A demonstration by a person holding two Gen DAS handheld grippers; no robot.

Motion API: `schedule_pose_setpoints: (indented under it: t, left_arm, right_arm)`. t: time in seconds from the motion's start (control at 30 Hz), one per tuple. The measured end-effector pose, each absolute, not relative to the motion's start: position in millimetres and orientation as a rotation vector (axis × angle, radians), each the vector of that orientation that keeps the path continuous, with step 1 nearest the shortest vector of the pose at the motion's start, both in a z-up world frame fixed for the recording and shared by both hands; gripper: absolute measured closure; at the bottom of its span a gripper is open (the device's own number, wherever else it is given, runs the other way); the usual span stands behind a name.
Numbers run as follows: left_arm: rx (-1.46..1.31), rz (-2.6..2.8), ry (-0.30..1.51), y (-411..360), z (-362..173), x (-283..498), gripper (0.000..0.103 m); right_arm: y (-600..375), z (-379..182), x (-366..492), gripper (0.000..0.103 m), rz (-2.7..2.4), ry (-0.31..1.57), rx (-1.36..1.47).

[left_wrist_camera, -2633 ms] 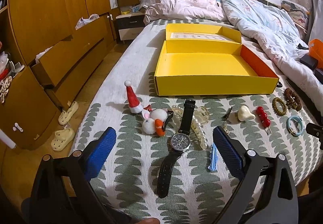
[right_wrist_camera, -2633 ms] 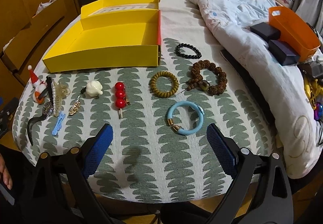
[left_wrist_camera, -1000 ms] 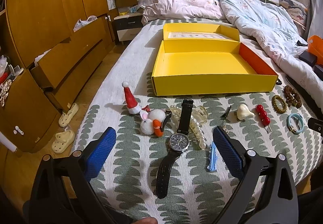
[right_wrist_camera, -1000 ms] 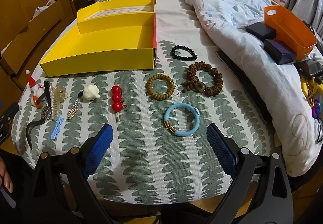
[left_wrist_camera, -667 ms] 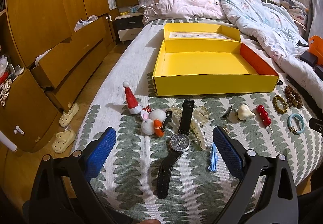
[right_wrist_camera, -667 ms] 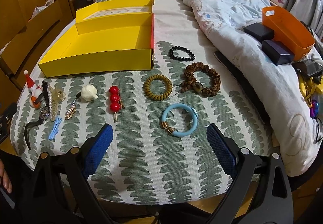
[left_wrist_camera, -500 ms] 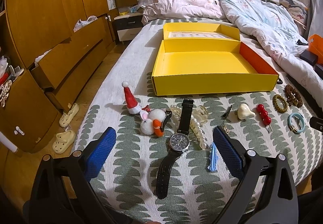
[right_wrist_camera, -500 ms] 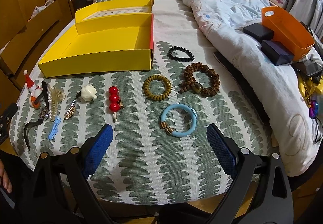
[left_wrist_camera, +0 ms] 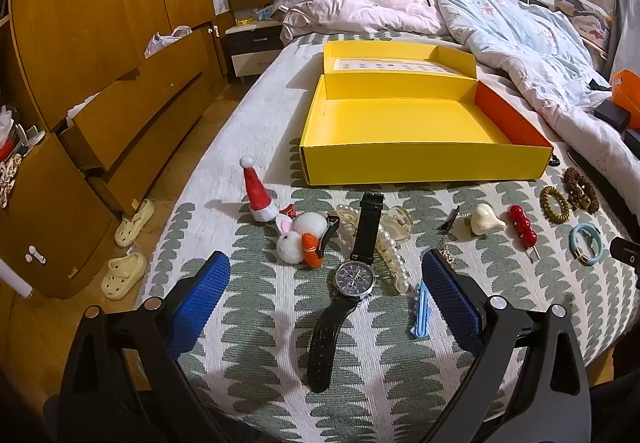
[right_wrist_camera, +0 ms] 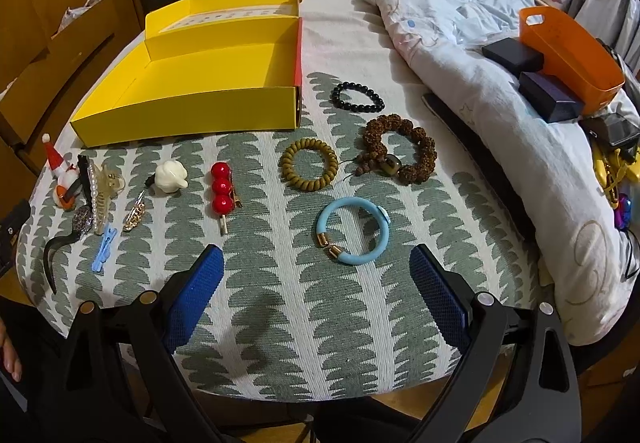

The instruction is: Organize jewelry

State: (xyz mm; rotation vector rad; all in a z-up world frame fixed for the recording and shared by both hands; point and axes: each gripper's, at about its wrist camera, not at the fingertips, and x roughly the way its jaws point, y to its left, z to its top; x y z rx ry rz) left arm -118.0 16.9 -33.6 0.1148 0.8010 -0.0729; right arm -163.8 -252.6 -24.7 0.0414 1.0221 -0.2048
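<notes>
An open yellow box point(left_wrist_camera: 420, 163) point(right_wrist_camera: 192, 111) lies empty on the bed. In front of it jewelry is spread out. A black watch point(left_wrist_camera: 356, 275) and a blue clip point(left_wrist_camera: 422, 309) lie just ahead of my open left gripper point(left_wrist_camera: 326, 283). A pearl clip point(left_wrist_camera: 390, 251), a white clip point(left_wrist_camera: 484, 223) and a red bead pin point(left_wrist_camera: 522, 229) sit further right. My open right gripper point(right_wrist_camera: 316, 279) hovers just short of a light-blue bangle point(right_wrist_camera: 352, 229). Beyond it lie an olive bead bracelet point(right_wrist_camera: 308, 162), a brown bead bracelet point(right_wrist_camera: 400, 149) and a black bead bracelet point(right_wrist_camera: 356, 97).
A Santa-hat clip point(left_wrist_camera: 258, 191) and a plush rabbit clip point(left_wrist_camera: 298, 237) lie left of the watch. A rumpled duvet point(right_wrist_camera: 460, 55), an orange bin point(right_wrist_camera: 568, 51) and dark boxes point(right_wrist_camera: 548, 91) fill the right. Wooden drawers point(left_wrist_camera: 120, 115) and slippers point(left_wrist_camera: 124, 269) stand left of the bed.
The right gripper has drifted slightly forward and left, so the bangle sits a little nearer its middle. The left gripper has barely moved. Both stay open.
</notes>
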Motion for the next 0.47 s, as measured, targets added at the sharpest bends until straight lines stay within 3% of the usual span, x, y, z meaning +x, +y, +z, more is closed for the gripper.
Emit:
schedule_pose_setpoints:
  t: [0.47]
  left_arm:
    - [0.112,-0.085,0.817,16.1,-35.1,-116.4,0.008]
  right_arm:
    - [-254.9,-25.4,-162.9,0.009,-0.214,1.023,0.047]
